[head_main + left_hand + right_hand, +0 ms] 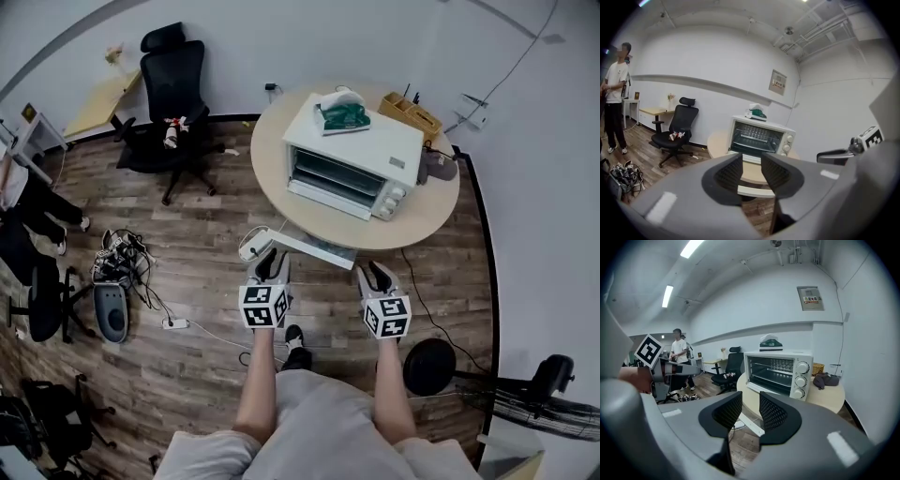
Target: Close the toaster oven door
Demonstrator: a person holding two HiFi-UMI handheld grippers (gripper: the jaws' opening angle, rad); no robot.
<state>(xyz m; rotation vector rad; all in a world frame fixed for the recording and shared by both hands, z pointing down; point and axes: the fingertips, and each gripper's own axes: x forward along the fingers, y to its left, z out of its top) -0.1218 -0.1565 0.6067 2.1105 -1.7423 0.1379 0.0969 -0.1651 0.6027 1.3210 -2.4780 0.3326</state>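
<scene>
Oven door (315, 246) open, approx. horiz.

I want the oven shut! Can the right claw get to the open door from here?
Probably yes. The door hangs open, sticking out flat toward the right claw. That claw is empty, its jaws a little apart, and it sits close to the door's edge with nothing showing between them.

Wall sign (808, 298) — print too small; nothing legible.

Wall sign (813, 298): we cannot read it.
Bystander (37, 206): the left edge cuts them off.
Oven door (754, 191): half behind our left hand-held gripper (751, 164).
</scene>
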